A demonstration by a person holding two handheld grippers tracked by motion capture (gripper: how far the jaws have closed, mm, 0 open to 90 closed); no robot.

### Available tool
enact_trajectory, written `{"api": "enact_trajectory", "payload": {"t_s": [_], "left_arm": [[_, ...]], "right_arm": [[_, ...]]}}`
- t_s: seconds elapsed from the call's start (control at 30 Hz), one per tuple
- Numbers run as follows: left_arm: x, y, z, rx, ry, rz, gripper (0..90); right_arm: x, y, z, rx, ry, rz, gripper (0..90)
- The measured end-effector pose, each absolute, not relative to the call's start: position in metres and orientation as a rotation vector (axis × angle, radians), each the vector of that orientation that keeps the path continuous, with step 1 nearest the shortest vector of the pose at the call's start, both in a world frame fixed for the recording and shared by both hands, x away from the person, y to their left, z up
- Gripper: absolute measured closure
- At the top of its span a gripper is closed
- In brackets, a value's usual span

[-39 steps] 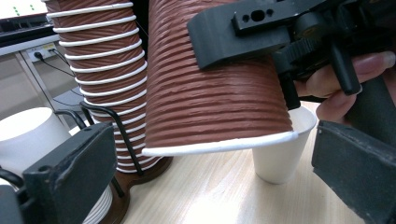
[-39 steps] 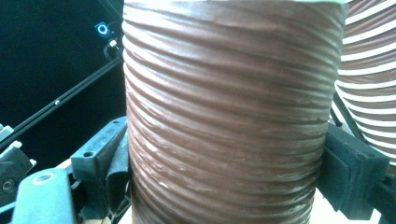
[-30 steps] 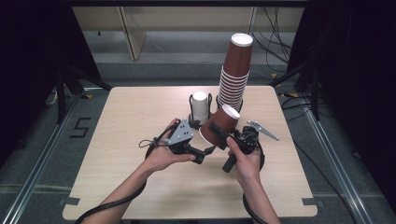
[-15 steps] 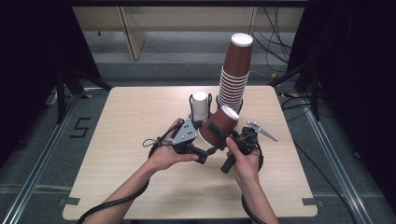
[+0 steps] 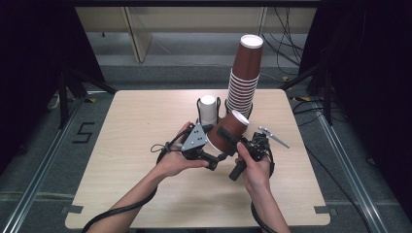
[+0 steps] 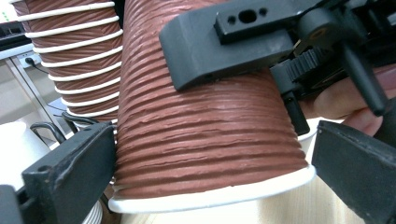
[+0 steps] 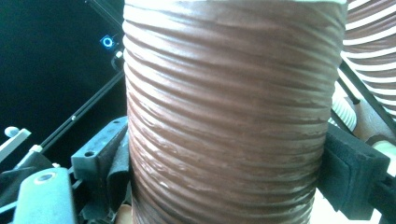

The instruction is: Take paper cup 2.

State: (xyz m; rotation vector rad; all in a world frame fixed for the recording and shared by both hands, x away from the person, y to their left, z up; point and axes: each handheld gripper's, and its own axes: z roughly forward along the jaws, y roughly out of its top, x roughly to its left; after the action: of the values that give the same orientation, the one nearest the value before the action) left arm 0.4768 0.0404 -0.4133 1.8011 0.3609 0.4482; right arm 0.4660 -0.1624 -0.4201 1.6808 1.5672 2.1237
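A brown ribbed paper cup (image 5: 228, 128) hangs tilted above the table between my two grippers, its white rim toward me and to the left. My left gripper (image 5: 212, 144) straddles the rim end. In the left gripper view both jaws meet the cup (image 6: 205, 140) at its rim. My right gripper (image 5: 231, 134) clamps the cup's body higher up. In the right gripper view its pads press on both sides of the cup (image 7: 229, 116).
A tall stack of brown cups (image 5: 243, 82) stands just behind the held cup at the table's (image 5: 136, 121) far side. A white cup (image 5: 208, 109) with a black wire loop (image 6: 46, 130) beside it sits left of the stack.
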Motion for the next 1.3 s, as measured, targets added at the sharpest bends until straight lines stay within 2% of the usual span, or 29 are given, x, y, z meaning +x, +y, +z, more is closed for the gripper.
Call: {"api": "enact_trajectory", "payload": {"t_s": [0.53, 0.77, 0.97, 1.13, 1.3], "left_arm": [[0.483, 0.035, -0.417, 1.820, 0.357, 0.462, 0.2], [0.483, 0.037, -0.417, 1.825, 0.348, 0.463, 5.4], [0.483, 0.040, -0.414, 1.824, 0.334, 0.476, 8.8], [0.482, 0.041, -0.412, 1.811, 0.323, 0.481, 10.8], [0.482, 0.043, -0.412, 1.809, 0.320, 0.487, 11.4]], "right_arm": [[0.464, -0.157, -0.420, 1.659, 1.596, 2.123, 15.9], [0.465, -0.156, -0.420, 1.664, 1.618, 2.085, 14.6], [0.467, -0.156, -0.419, 1.617, 1.626, 2.100, 11.3], [0.468, -0.152, -0.416, 1.615, 1.698, 2.083, 2.4], [0.468, -0.150, -0.414, 1.627, 1.708, 2.064, 0.5]]}}
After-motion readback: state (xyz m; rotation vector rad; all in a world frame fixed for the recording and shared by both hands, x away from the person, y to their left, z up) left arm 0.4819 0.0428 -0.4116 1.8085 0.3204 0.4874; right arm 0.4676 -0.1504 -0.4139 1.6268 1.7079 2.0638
